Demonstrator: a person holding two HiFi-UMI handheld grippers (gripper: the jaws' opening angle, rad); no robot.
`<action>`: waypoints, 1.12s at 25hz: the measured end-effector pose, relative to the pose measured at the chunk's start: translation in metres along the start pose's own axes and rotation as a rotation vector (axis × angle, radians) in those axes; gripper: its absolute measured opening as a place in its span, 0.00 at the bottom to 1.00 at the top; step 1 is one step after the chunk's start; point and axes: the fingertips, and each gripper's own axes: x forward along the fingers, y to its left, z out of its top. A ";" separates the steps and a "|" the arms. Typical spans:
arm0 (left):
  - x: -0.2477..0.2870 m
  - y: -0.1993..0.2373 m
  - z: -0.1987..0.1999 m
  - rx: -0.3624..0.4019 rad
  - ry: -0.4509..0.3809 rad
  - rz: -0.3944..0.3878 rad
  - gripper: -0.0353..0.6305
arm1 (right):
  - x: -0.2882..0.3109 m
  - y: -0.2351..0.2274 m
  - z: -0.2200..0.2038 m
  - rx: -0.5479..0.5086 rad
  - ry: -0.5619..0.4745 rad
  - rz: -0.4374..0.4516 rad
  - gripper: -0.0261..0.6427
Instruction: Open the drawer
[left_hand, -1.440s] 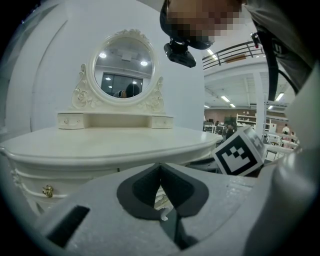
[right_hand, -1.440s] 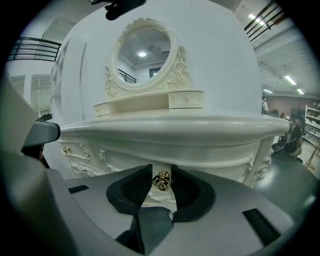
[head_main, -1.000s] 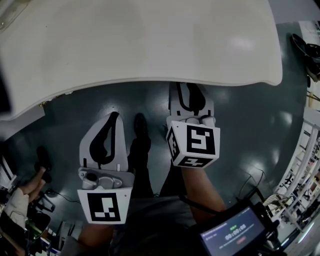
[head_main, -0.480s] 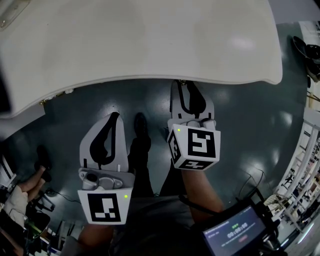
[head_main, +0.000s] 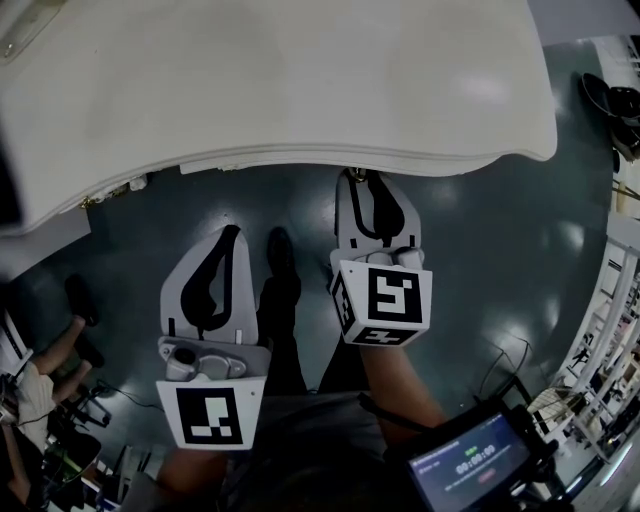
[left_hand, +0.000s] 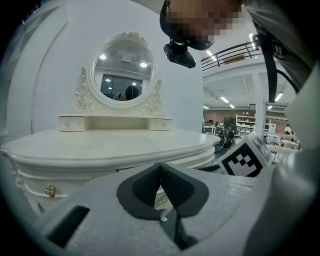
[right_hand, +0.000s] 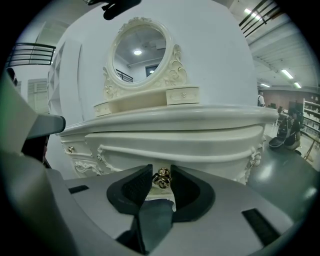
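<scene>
Status: right tongs are closed on the brass knob at the middle of the drawer. The pads have just been closing, and the knob is seen seated between them, touched on both sides. The grip is taken there because the knob is the only pull point on the front.

The drawer is located just under the front lip of the white surface, centred below the oval mirror. It is judged shut or barely started, as no gap into it is visible in any view.

The knob is approached head-on from in front, so a pull back toward the person is lined up with the drawer's travel.

Meanwhile left tongs are pressed together at the tips, with nothing pinched. They are held off to the side, apart from the surface, presumably so the drawer path is clear. A smaller brass knob on the side section is not touched.

Next: a straight, level pull is needed. Risk: the knob is small and rounded, so it could slip out of the pads if the pull is skewed.
</scene>
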 end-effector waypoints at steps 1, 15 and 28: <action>0.000 -0.001 0.001 0.001 -0.001 0.000 0.07 | -0.001 0.000 0.000 -0.001 0.000 0.000 0.21; -0.003 -0.011 0.011 0.005 -0.012 0.004 0.07 | -0.011 -0.004 -0.004 0.002 0.007 0.006 0.21; -0.008 -0.018 0.013 0.005 -0.031 0.002 0.07 | -0.023 -0.005 -0.016 0.007 0.010 0.003 0.21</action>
